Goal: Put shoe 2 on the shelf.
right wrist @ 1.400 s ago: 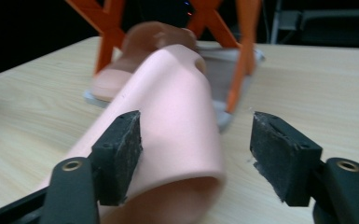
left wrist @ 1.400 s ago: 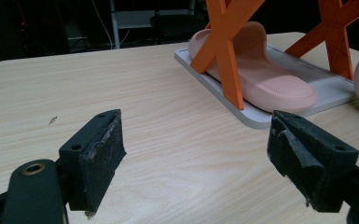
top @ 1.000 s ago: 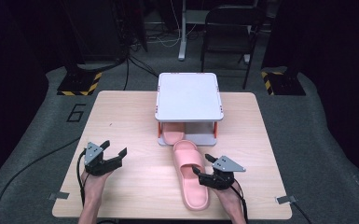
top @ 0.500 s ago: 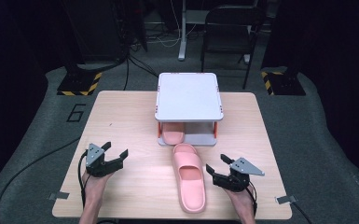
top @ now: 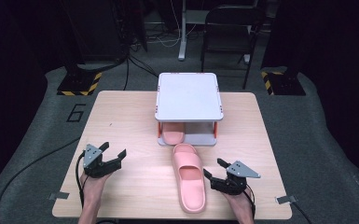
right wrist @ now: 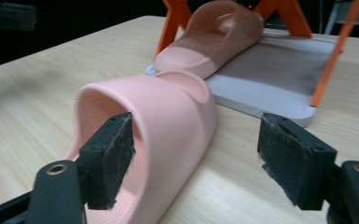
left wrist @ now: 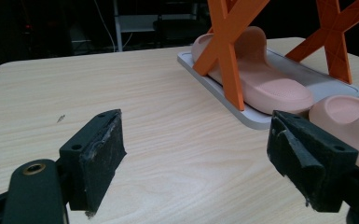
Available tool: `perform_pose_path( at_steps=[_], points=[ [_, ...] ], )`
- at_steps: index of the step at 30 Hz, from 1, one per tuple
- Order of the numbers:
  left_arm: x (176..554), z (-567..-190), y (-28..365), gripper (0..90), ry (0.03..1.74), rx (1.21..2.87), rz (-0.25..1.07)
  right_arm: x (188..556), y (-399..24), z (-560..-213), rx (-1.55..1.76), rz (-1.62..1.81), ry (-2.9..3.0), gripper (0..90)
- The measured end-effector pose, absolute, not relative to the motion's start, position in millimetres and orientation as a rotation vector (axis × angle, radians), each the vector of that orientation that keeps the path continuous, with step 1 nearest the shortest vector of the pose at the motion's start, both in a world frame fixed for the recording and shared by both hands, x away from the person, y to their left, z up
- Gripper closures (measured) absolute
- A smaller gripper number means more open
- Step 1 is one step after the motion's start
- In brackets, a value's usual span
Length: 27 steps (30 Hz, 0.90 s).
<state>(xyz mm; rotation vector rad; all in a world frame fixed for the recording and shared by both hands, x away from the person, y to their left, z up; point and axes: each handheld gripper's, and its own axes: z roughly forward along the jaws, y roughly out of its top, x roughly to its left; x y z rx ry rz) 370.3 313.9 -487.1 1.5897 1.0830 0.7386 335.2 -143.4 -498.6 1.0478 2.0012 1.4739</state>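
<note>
So far one slipper [top: 173, 136] sits in the rack [top: 189, 90]; my right gripper [top: 212, 173], jaws wide, must still grab the second slipper [top: 189, 179] at lower centre.

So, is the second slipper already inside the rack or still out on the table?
Out. The slipper lies on the table in front of the rack, beside the right gripper.

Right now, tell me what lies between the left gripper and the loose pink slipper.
Bare wooden tabletop between left gripper and slipper, seen in the high view.
</note>
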Motion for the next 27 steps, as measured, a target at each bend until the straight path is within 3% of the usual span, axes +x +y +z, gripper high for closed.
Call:
perform_pose_path(
  at_steps=[9,16,23,27],
  points=[
    [370,-486,316,18.7,1.085,1.591,0.733,341,-119,-512,1.002,1.368,2.121,33.7],
    [370,-487,316,18.7,1.085,1.589,0.736,354,-114,-523,1.062,1.314,2.181,63.6],
    [370,-485,310,22.7,1.046,1.6,0.71,351,-118,-519,1.063,1.262,2.138,80.0],
    [372,-477,302,24.7,1.004,1.591,0.67,348,-124,-517,1.067,1.266,2.143,83.6]
  ],
)
